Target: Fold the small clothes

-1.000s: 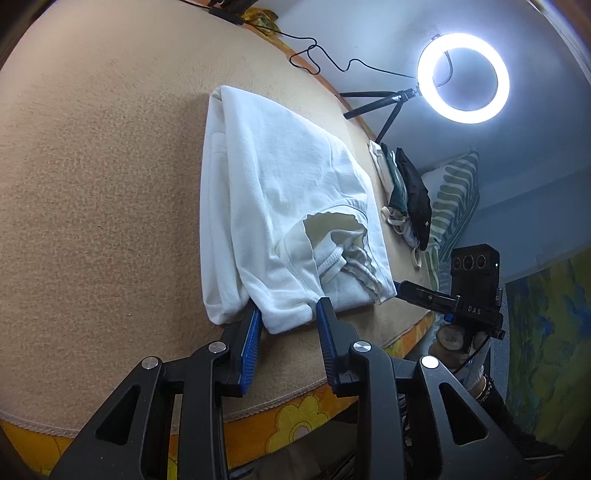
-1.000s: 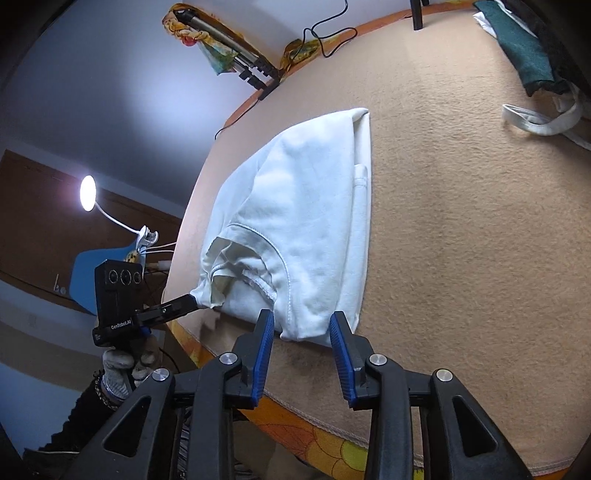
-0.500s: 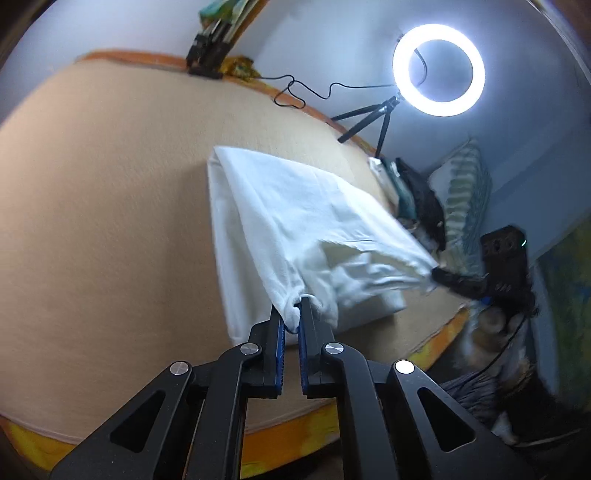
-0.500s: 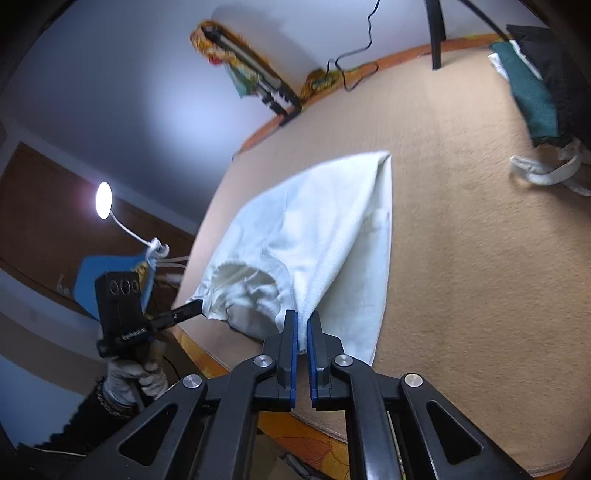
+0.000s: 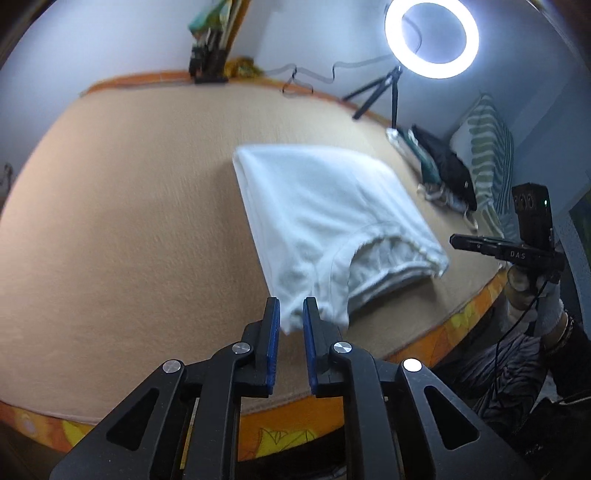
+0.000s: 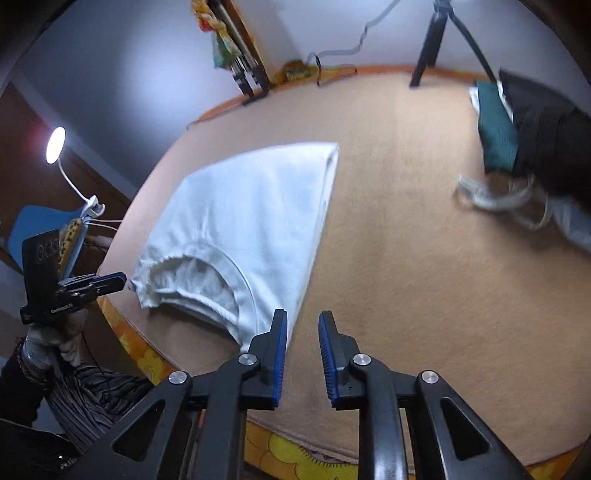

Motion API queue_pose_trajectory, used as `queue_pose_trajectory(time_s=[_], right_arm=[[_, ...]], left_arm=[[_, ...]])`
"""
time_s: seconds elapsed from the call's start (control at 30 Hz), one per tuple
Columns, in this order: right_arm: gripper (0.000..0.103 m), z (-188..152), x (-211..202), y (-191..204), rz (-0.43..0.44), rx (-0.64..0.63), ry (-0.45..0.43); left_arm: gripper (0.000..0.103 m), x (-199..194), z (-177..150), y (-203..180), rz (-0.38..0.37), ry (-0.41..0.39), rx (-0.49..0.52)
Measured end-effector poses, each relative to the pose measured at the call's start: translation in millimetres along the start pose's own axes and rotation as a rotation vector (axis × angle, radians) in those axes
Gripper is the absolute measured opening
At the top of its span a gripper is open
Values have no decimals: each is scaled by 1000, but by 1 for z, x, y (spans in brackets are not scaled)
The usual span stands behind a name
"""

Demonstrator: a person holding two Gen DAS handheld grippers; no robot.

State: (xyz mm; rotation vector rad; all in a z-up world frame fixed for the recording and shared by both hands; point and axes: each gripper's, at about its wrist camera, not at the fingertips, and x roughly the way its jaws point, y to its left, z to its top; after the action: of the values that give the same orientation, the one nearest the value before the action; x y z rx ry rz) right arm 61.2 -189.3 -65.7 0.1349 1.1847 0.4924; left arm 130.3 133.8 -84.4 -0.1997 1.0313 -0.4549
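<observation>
A white garment (image 5: 325,218) lies folded on the tan surface (image 5: 129,221), its neck opening toward the near edge; it also shows in the right wrist view (image 6: 255,229). My left gripper (image 5: 291,314) is open, with the garment's near corner lying between its blue pads. My right gripper (image 6: 303,328) is open and empty, just right of the garment's near right corner. Each gripper also shows from the other's view, the right one (image 5: 480,245) and the left one (image 6: 99,282), off the garment's sides.
A pile of dark and green clothes (image 6: 524,129) with white straps lies at the right. A ring light on a tripod (image 5: 430,35) stands at the back edge. A cable (image 5: 306,79) runs along the back. The orange front edge (image 5: 295,439) is close below the grippers.
Both grippers were shut on the garment's near corners and holding them up. Now both have opened, and the garment has dropped flat onto the surface.
</observation>
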Motion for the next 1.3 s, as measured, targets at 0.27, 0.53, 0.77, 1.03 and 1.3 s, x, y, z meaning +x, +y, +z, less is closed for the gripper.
queue_pose_trajectory(time_s=[0.27, 0.53, 0.77, 1.03, 1.3], right_arm=[[19, 37, 33, 37, 27, -151, -74], [25, 12, 60, 24, -44, -248, 97], [31, 37, 26, 20, 27, -178, -12], [31, 50, 56, 98, 117, -309, -79], [32, 34, 119, 136, 125, -440, 76]], left_arm=[[11, 56, 40, -32, -54, 10, 86], [11, 58, 4, -24, -74, 99, 121], [31, 30, 49, 22, -120, -27, -73], [37, 72, 98, 80, -273, -38, -385], [37, 112, 110, 100, -370, 22, -507]])
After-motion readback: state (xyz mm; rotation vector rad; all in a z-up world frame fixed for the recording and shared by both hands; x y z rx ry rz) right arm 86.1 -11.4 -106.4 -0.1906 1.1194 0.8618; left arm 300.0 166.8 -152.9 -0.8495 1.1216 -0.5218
